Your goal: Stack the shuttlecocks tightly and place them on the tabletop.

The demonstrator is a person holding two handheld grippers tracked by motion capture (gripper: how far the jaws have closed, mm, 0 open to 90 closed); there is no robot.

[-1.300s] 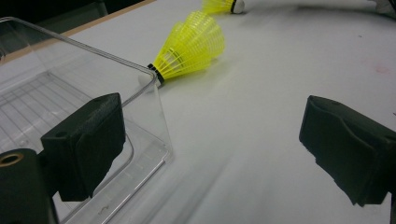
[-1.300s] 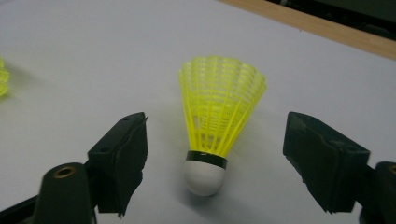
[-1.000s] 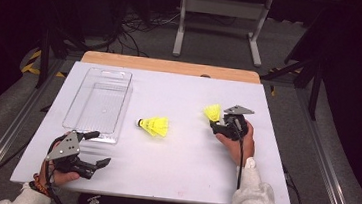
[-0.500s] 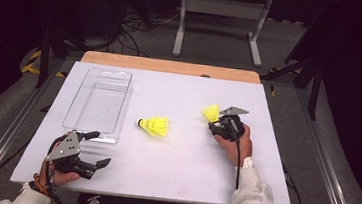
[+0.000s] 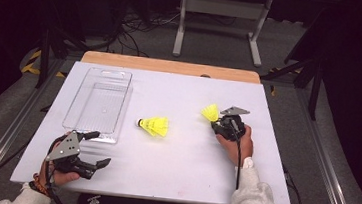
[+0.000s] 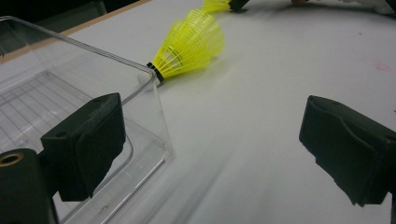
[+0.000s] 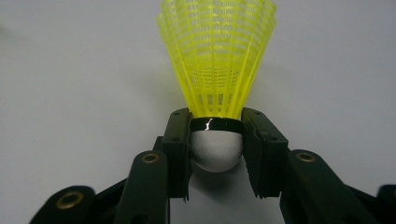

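1. The landmark for all positions below is the clear plastic tray (image 5: 100, 100), which lies on the white surface (image 5: 178, 157) toward its left side, long axis running away from the person.
2. The right gripper (image 5: 221, 123) sits well to the right of the tray, across the surface from it, and is held in the person's right hand (image 5: 238, 142).
3. The fingers (image 7: 180, 140) of the right gripper have just been closing. In the right gripper view they stand on either side of the held shuttlecock (image 7: 217, 65), with the pads against the black band above its white cork base.
4. The held shuttlecock has a yellow mesh skirt that points away from the gripper. In the high view it shows (image 5: 211, 112) at the gripper's tip, on the side facing the tray.
5. A second shuttlecock (image 5: 154, 126), also yellow, lies on its side on the surface just to the right of the tray and apart from it. Its cork end points toward the tray.
6. The left gripper (image 5: 93, 148) rests at the near end of the tray, close to the tray's near right corner, and is held in the person's left hand (image 5: 59, 170).
7. The fingers (image 6: 86, 144) of the left gripper are released and spread wide, with nothing between them. In the left gripper view, one finger appears in front of the tray wall (image 6: 140, 100).
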